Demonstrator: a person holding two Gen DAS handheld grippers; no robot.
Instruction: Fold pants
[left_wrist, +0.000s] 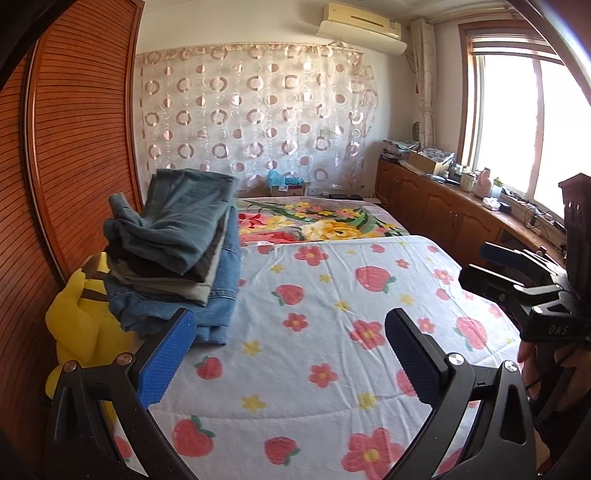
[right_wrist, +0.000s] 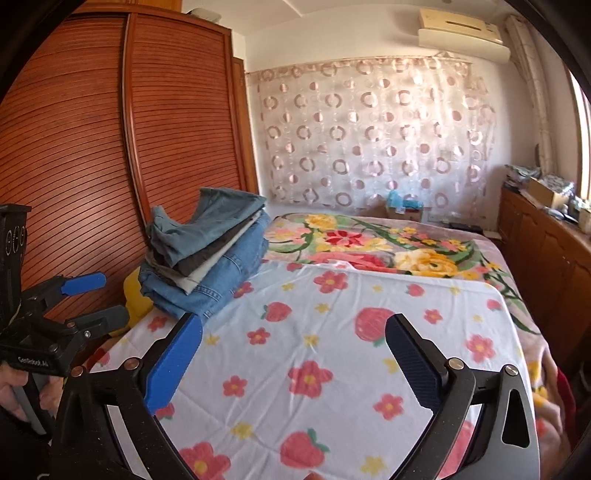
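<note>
Both tongs, left (left_wrist: 290, 354) and right (right_wrist: 293, 363), spread apart, empty. Pants pile (left_wrist: 177, 243) at ten o'clock on bed (left_wrist: 332, 295). Soft, floppy, fairly heavy denim; best pinched at waistband edge.

- The right claw (right_wrist: 293, 354) hangs wide open over the strawberry-print sheet (right_wrist: 332, 332), nothing between its blue pads (right_wrist: 173, 365).
- A stack of folded pants (right_wrist: 210, 251) sits on the bed's far left, beside the wooden wardrobe (right_wrist: 110, 147).
- The left claw (right_wrist: 99, 295) shows at the left edge, open.
</note>
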